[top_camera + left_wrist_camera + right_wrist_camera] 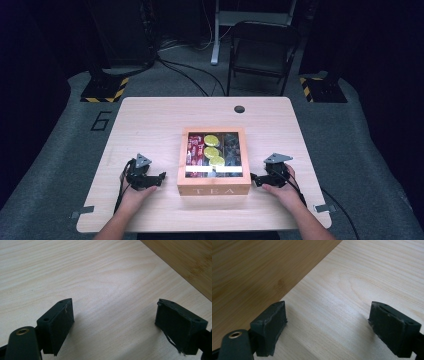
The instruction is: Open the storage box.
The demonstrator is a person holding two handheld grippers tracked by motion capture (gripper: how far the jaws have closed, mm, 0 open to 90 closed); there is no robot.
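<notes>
A wooden tea box [214, 189] marked TEA stands at the table's middle, its clear lid shut over red packets, yellow round packets and dark packets. My left gripper [161, 177] rests on the table just left of the box, open, with bare wood between its jaws [113, 322]. The box's side wall [190, 262] shows at the upper right of the left gripper view. My right gripper [253, 178] rests just right of the box, open and empty [327, 325]. The box's side wall [257, 272] shows at the upper left of the right gripper view.
The light wood table [150, 125] has a round cable hole [239, 109] near its far edge. A folding chair [262, 47] stands beyond the table. Bare tabletop lies left, right and behind the box.
</notes>
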